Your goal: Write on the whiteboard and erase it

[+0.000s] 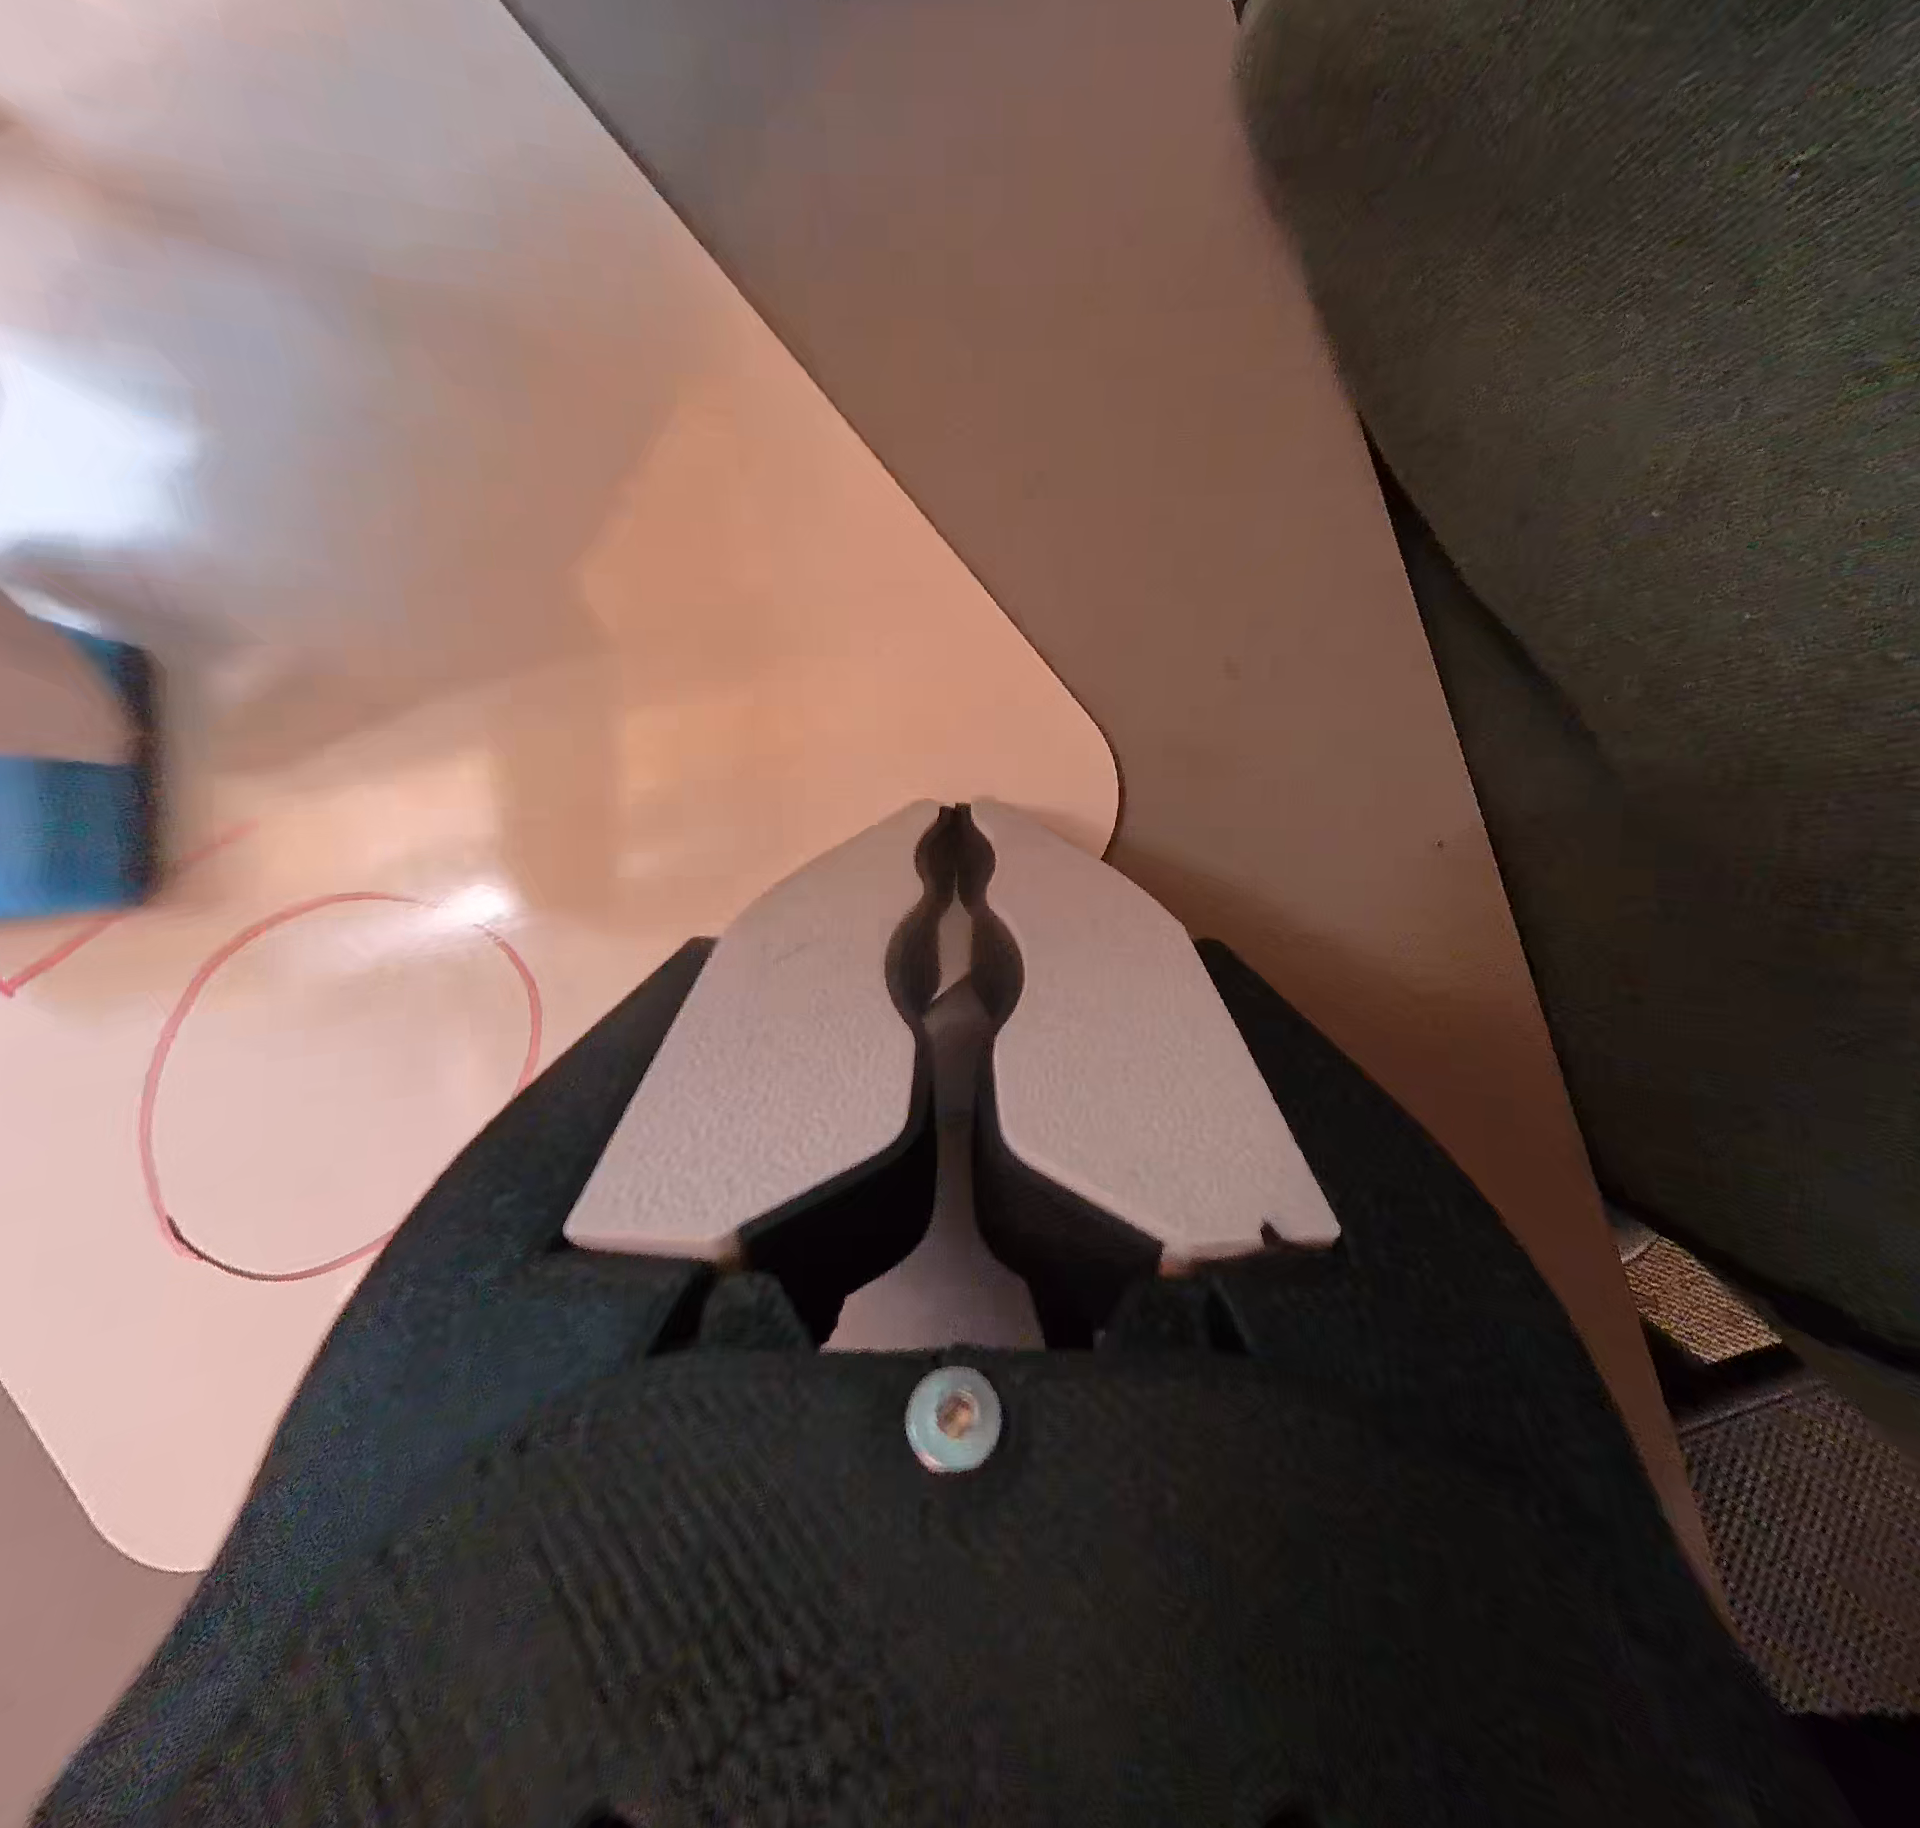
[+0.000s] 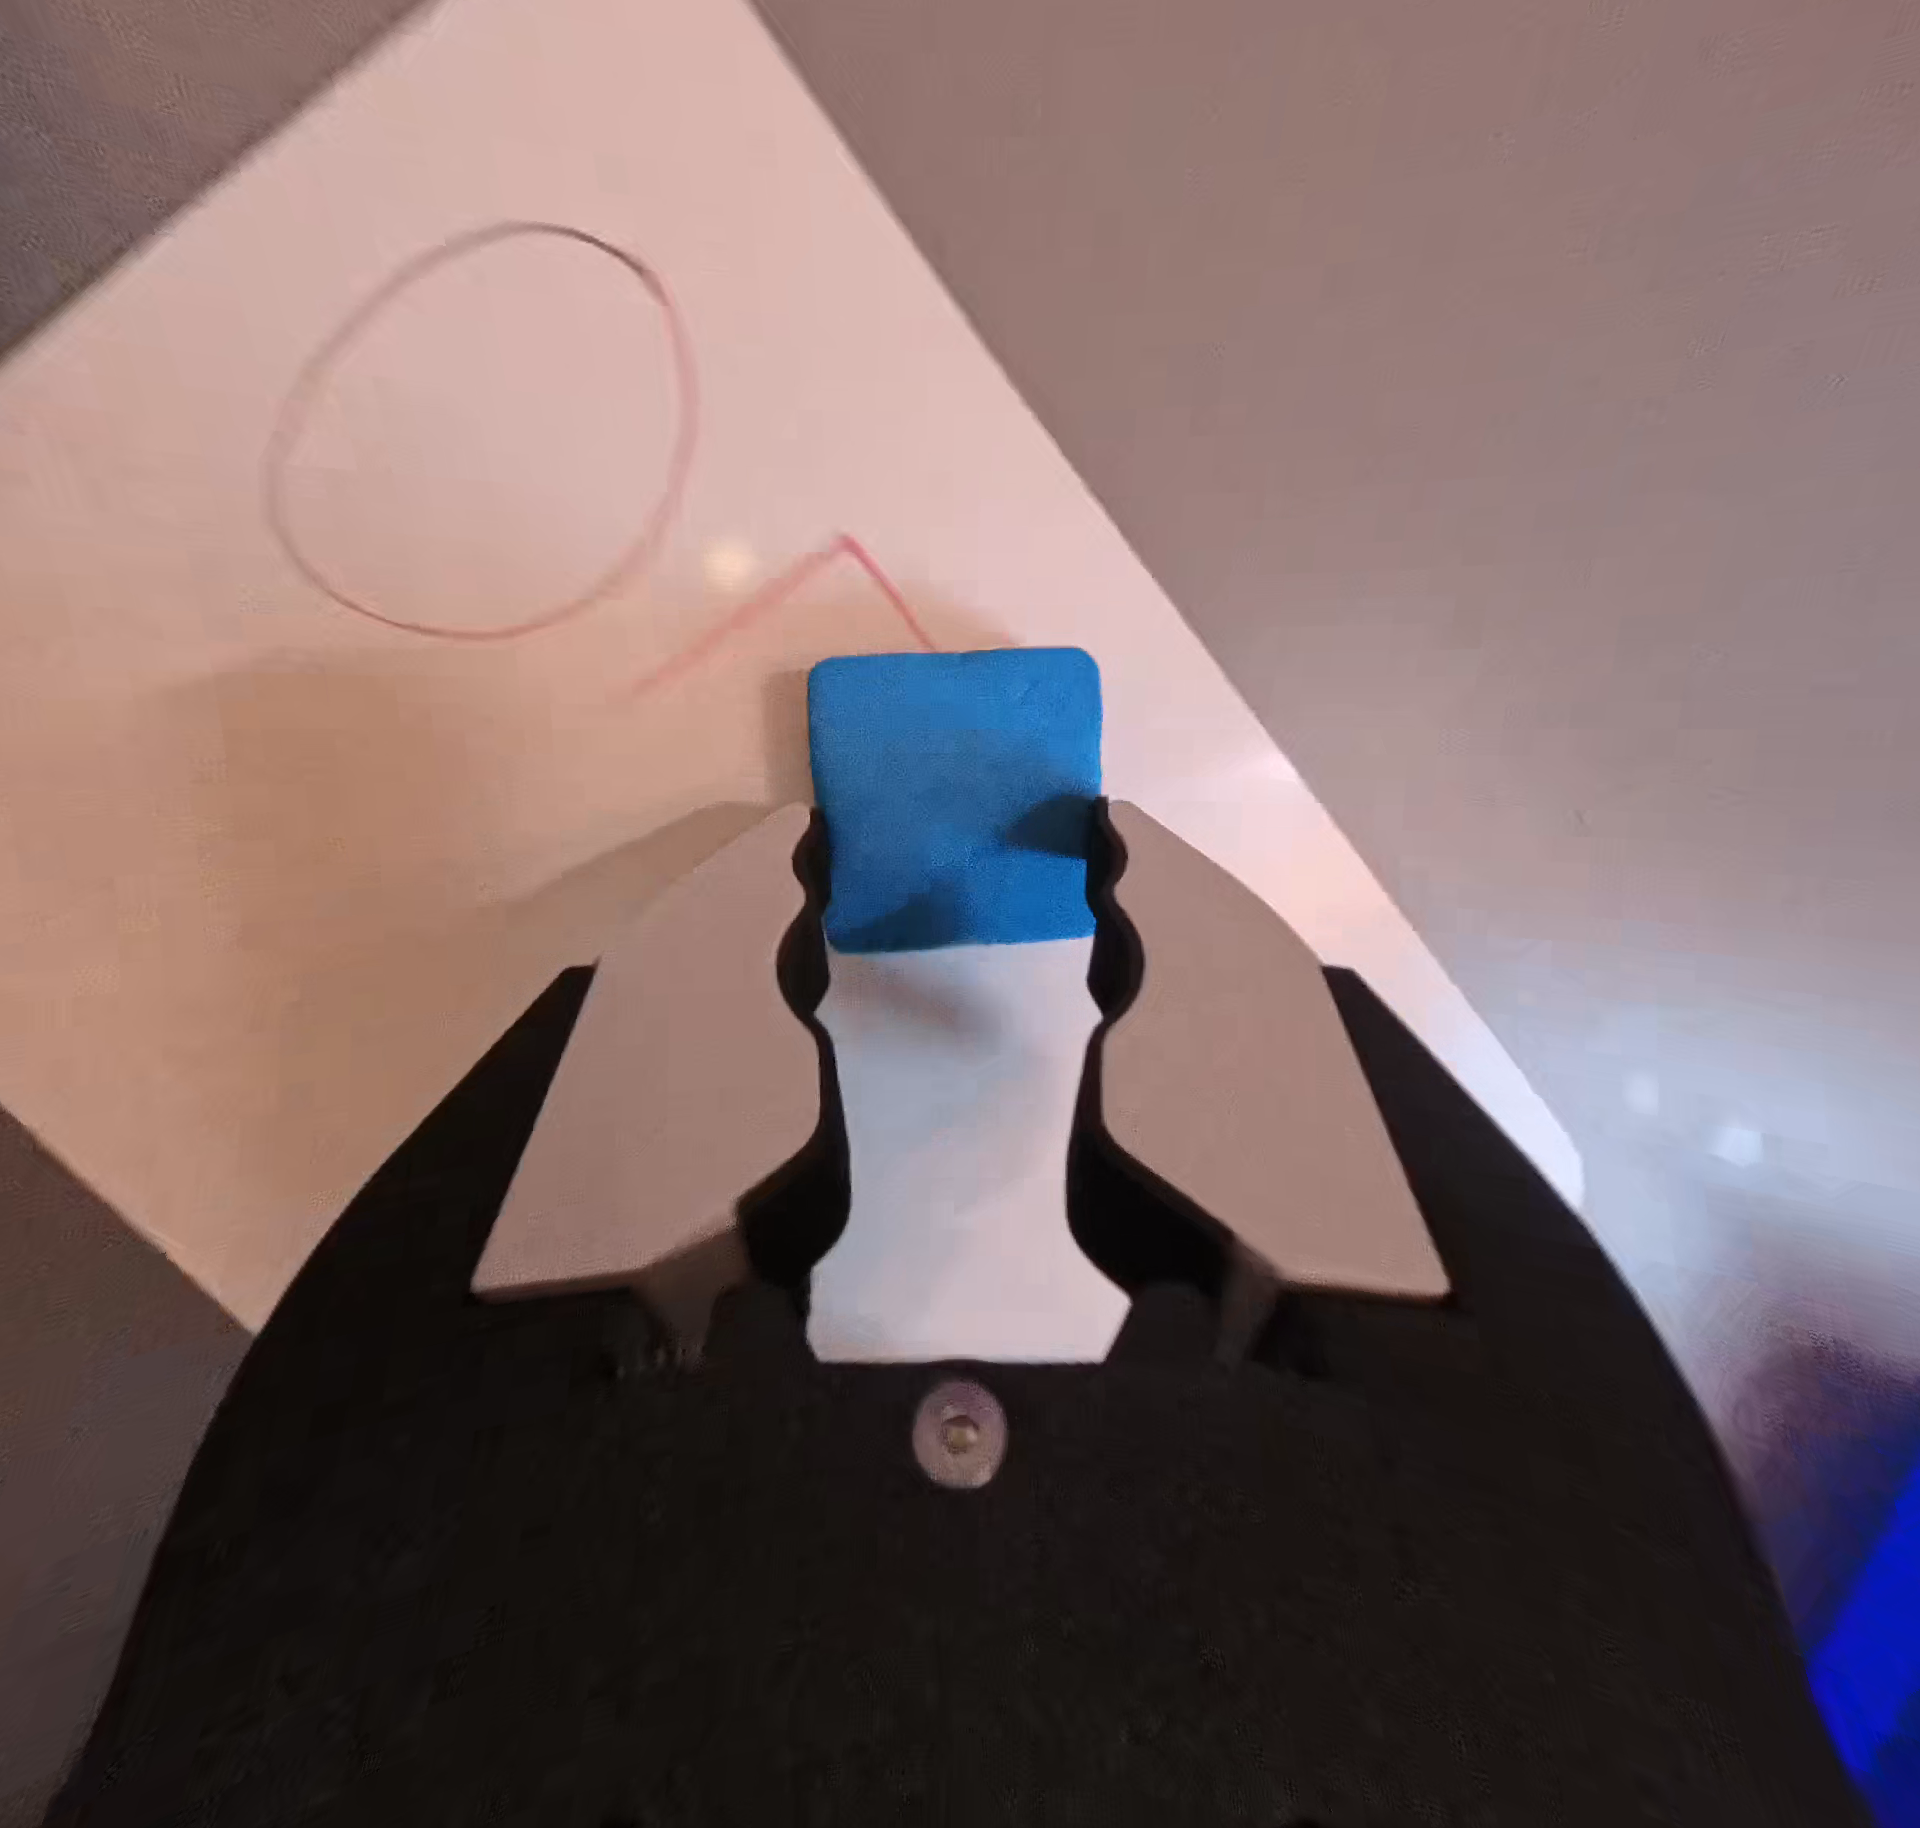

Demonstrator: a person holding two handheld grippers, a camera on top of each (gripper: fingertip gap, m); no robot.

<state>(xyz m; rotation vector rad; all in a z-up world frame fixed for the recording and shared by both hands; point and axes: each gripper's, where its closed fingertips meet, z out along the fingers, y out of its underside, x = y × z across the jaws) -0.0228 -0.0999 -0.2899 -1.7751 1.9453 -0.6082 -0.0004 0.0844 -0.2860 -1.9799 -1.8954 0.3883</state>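
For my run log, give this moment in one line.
right tongs: shut on eraser | left tongs: shut, empty | whiteboard: marks remain

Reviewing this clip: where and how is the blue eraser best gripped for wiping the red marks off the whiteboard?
As the right gripper holds it now: fingers across the blue eraser's two long sides at its near end, approached from behind along its length. Its blocky shape with straight, parallel sides suits a pinch, and this leaves the far end free toward the red zigzag and red circle on the whiteboard.

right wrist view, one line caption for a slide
Right gripper holds a blue eraser against the whiteboard, beside a red circle.
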